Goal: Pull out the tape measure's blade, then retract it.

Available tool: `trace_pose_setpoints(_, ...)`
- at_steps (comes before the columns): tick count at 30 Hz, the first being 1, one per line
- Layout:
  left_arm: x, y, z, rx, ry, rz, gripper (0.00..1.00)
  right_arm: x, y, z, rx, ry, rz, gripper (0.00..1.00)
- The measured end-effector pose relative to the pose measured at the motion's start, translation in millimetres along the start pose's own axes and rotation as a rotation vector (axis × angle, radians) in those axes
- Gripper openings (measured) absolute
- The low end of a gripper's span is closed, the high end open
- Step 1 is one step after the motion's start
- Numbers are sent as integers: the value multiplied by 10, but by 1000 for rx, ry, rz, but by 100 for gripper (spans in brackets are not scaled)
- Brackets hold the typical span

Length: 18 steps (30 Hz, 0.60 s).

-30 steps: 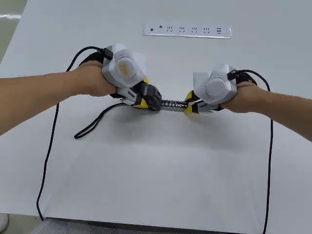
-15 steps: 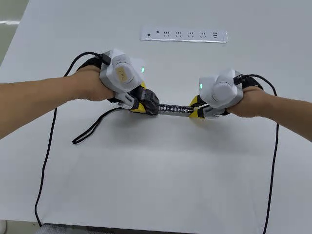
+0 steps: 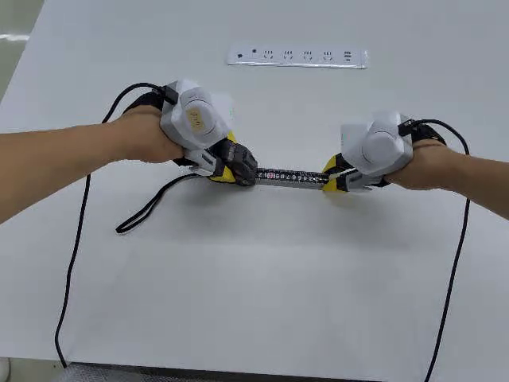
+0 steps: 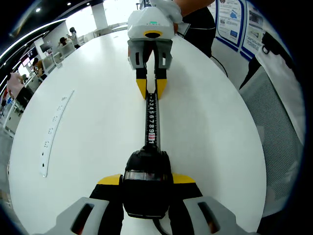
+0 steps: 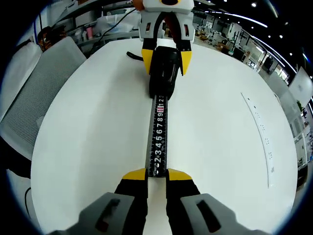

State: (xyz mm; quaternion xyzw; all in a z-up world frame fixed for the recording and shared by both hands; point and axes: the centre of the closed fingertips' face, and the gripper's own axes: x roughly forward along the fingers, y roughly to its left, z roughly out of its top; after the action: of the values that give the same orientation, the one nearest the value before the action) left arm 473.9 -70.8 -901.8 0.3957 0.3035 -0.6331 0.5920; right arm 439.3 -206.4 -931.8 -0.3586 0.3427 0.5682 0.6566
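A black tape measure case (image 3: 242,163) (image 4: 146,183) (image 5: 163,68) rests just above the white table, and my left gripper (image 3: 225,168) (image 4: 146,178) is shut on it. Its numbered blade (image 3: 292,177) (image 4: 151,117) (image 5: 158,137) stretches out to the right. My right gripper (image 3: 332,177) (image 5: 156,175) is shut on the blade's end. The two grippers face each other along the blade. The case's black wrist strap (image 3: 147,211) trails left over the table.
A white power strip (image 3: 297,56) (image 4: 53,132) (image 5: 259,137) lies at the table's far side. Black cables (image 3: 75,255) run from both grippers toward the near table edge. A grey mesh chair (image 5: 36,93) stands beside the table.
My right gripper has moved to the right with the blade's end, so more of the blade shows between the grippers. The left gripper and case stay in place.
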Motion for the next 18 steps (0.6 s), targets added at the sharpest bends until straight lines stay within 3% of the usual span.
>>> trace_pose_setpoints(18, -13, -22, 12, 10, 8, -6, 33, -135, 29, -229, 8, 13, -3, 12)
